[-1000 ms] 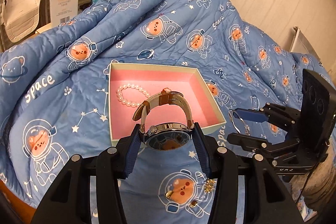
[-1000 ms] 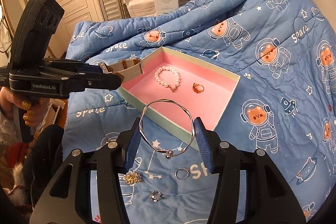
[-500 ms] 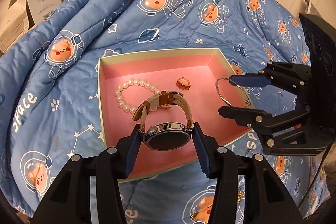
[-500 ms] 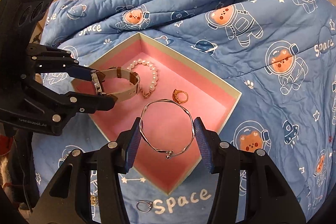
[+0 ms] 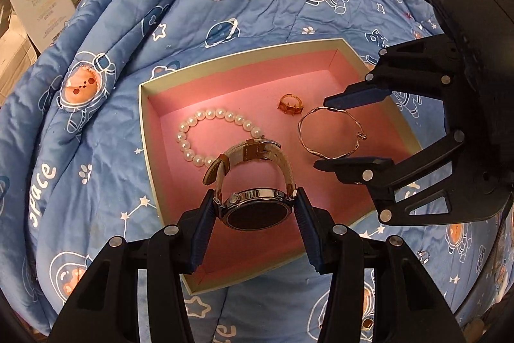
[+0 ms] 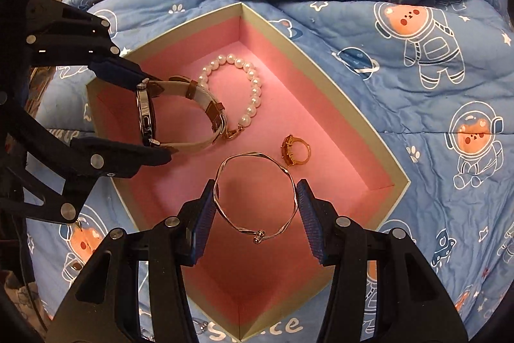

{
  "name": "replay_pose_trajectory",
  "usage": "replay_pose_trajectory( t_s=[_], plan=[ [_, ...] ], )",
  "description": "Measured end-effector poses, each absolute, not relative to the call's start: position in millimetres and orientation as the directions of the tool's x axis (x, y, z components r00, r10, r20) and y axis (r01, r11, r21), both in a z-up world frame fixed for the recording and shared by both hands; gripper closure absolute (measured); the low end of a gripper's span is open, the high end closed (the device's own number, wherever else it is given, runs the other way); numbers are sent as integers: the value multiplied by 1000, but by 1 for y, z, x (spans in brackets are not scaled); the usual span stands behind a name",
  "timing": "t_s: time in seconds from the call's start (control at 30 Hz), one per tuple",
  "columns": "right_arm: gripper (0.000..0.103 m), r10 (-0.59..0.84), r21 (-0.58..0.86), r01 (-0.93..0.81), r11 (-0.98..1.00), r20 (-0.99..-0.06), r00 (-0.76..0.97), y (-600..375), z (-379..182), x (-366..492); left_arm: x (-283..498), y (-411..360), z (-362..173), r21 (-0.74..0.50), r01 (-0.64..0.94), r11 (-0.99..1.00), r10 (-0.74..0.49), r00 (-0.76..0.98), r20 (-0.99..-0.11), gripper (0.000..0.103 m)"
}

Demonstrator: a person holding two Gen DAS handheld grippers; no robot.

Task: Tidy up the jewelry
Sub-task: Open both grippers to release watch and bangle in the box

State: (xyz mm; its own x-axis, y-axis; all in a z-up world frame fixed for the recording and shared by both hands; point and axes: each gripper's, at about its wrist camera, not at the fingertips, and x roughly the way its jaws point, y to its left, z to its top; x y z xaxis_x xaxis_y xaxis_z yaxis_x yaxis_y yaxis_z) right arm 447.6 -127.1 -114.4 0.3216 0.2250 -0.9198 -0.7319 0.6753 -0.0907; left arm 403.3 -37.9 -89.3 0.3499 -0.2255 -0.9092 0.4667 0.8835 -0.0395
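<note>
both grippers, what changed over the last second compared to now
Both came in over the pink box and dipped toward its floor. The left gripper carried the watch in from the quilt side, the right gripper the silver bangle. Neither grip let go. The pearl bracelet and gold ring stayed put.

A home bedroom: a bed spread with a blue quilt (image 5: 135,31) printed with cartoon astronaut bears and "space", with cardboard boxes (image 5: 35,5) stacked beside it at the upper left
</note>
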Motion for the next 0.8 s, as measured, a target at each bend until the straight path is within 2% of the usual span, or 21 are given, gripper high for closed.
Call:
replay_pose_trajectory(
  t_s=[0.37,0.57,0.7,0.8],
  plan=[
    [52,226,-11,-728,685,-947,227,-124,-125,463,409,-43,-96,-33,465,885,-207,328,-922,54],
    [52,221,-19,-731,683,-948,231,-120,-124,465,410,-41,-93,-27,449,893,-208,359,-910,53],
    [50,229,-25,-722,692,-941,251,-122,-121,463,404,-32,-77,-40,424,905,-232,411,-882,41],
    [40,253,-26,-713,700,-925,282,-127,-110,454,392,-26,-62,-38,413,910,-245,461,-853,32]
  ],
)
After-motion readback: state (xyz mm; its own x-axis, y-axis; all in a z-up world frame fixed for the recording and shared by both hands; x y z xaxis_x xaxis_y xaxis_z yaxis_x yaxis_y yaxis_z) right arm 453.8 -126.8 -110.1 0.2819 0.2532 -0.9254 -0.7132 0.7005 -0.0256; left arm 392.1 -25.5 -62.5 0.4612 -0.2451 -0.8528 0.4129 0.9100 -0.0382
